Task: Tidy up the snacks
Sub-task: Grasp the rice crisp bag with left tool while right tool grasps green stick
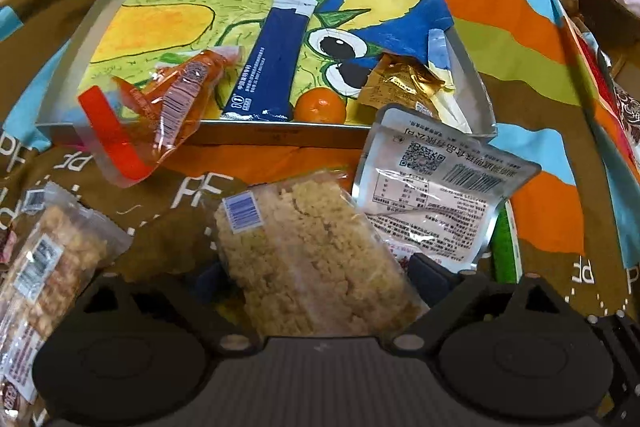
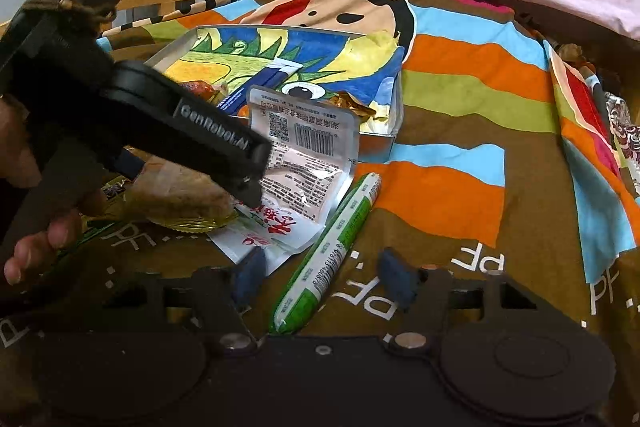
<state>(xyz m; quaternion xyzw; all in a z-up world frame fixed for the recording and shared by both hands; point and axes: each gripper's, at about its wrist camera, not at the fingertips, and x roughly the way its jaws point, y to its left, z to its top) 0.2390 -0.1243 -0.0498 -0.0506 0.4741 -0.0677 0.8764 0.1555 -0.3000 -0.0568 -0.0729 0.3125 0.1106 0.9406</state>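
While unclamped, sausage stick [image 2: 326, 255] between right tongs [image 2: 324, 279]

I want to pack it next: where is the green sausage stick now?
In the right wrist view, the green sausage stick lies on the bedspread, right of the silver pouch.

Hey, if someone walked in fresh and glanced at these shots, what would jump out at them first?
Probably the shallow box lined with a bright dinosaur drawing, on the striped cartoon bedspread and holding a dark blue stick pack and a small orange. Nearer the cameras, loose snacks lie outside it: a crumbly rice cake pack and a green sausage stick.
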